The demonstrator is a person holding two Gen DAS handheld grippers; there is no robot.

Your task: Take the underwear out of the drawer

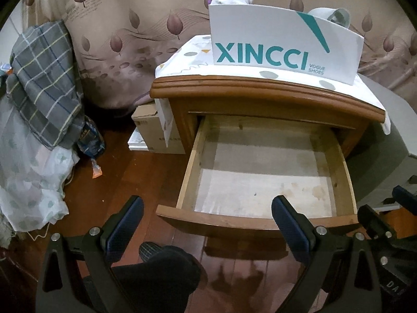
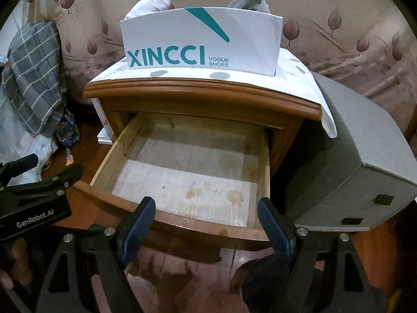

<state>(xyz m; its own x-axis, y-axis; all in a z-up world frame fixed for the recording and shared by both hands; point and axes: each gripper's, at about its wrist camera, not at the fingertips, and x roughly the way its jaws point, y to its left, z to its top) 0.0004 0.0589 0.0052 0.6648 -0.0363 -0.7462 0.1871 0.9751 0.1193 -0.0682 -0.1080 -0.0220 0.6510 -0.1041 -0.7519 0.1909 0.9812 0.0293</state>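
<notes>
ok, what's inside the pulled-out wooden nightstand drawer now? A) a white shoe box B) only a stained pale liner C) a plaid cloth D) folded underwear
B: the open wooden drawer shows only its stained pale liner; both open grippers are empty.

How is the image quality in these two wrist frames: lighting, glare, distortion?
Left wrist: strong fisheye bending, dark vignette corners, dim warm light, sheen on the floor, shadow across the back of the drawer. Right wrist: same curvature; the box lettering is sharp, the same shadow band in the drawer, and floor reflections.
</notes>
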